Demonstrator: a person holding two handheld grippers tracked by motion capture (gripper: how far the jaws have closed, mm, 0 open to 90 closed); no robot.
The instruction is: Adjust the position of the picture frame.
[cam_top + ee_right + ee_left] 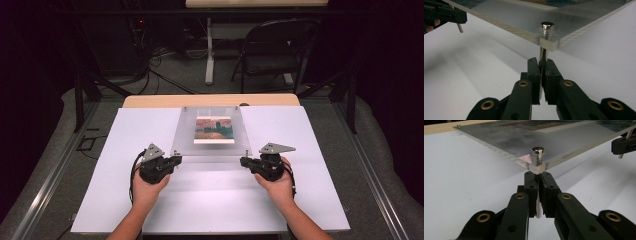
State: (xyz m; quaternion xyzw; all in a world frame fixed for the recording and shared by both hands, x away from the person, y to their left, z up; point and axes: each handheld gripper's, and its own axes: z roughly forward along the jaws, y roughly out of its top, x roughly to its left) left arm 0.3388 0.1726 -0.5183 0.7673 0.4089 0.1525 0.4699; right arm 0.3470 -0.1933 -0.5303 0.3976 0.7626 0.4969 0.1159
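Both grippers sit nearest the camera, one at each near corner of the frame (pixel 210 131), so that's where the whole thing hinges. It's a clear acrylic plate with a small picture (pixel 214 129) sandwiched in it, lying mid-table on the white board (pixel 150 210), its long edges running left-right across the table.

Each corner has a metal standoff through it. In the left gripper view, the left gripper (pixel 538 176) has its jaws pressed together right under the near-left corner, directly below the left standoff (pixel 537 153). Looks like it's pinching the leg of that standoff under the plate, though the leg itself is mostly hidden by the jaws. The right gripper (pixel 542 62) is clearer: jaws clamped on the shiny right standoff (pixel 546 32) leg that drops below the near-right corner.

So neither hand is "nearer"; it's symmetric. The left hand (pixel 147 182) and right hand (pixel 275 180) come in from the person's side, and the frame lies forward of both, stretching away toward the wood table (pixel 150 101) edge. In both gripper views the near edge seems to sit off the board with shadow underneath, so my guess is the plate is propped on its legs or slightly lifted at this side; can't tell which.

Any coming move probably has to be done with both hands together, or the plate tilts.
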